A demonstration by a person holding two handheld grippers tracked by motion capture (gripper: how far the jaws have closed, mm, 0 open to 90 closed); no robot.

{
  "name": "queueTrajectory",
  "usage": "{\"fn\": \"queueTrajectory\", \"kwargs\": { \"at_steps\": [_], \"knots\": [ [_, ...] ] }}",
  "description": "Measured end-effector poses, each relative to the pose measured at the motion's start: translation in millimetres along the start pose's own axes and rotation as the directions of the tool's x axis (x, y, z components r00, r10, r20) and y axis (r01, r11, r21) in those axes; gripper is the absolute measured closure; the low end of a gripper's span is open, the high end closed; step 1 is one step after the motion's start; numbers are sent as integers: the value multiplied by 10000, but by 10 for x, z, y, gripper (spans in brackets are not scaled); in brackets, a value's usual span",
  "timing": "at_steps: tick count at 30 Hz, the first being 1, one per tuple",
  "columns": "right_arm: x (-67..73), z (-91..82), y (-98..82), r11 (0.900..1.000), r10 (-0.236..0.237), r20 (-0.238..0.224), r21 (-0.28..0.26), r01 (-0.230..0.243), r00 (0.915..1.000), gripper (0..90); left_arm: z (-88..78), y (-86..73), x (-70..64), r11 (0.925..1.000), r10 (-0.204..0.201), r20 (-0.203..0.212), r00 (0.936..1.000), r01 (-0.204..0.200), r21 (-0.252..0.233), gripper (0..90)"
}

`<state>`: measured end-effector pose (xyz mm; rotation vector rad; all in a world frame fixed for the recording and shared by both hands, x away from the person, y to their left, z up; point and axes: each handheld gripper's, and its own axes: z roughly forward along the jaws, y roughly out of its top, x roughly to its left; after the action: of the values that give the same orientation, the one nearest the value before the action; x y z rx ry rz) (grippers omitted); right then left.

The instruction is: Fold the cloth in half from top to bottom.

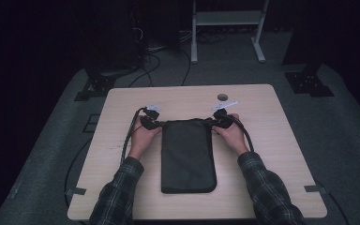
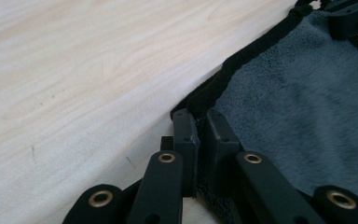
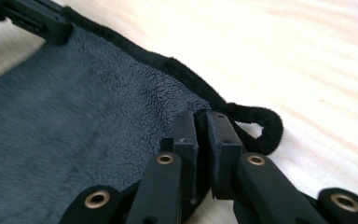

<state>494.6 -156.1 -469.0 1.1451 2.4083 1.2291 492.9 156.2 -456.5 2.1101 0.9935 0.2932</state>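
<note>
A dark grey towel (image 1: 188,154) with a black hem lies folded lengthwise on the light wooden table (image 1: 122,197). My left gripper (image 1: 151,123) pinches its far left corner; in the left gripper view the jaws are shut on the towel (image 2: 303,107) at the hem, gripper (image 2: 201,119). My right gripper (image 1: 222,120) pinches the far right corner. In the right gripper view the gripper (image 3: 201,116) is shut on the fleecy towel (image 3: 74,116) next to a small black hanging loop (image 3: 265,126). The other gripper's jaw shows at the top corner of each gripper view.
A round cable hole (image 1: 222,97) sits in the table just beyond the right gripper. Cables trail from both grippers along the forearms. Past the table stand a white frame (image 1: 227,21) and dark stands on a grey floor.
</note>
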Motion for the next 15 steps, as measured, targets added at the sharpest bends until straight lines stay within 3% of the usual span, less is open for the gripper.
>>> {"fn": "queueTrajectory", "kwargs": {
  "at_steps": [8,15],
  "knots": [
    [87,-232,67,9987,-319,-362,-418,304,9988,825,-301,24,-100,9990,65,548,9985,-41,-436,843],
    [194,-430,-22,9956,-449,-911,-863,370,9948,825,-547,-43,-242,9976,277,1014,9945,-210,-663,843]
  ]
}}
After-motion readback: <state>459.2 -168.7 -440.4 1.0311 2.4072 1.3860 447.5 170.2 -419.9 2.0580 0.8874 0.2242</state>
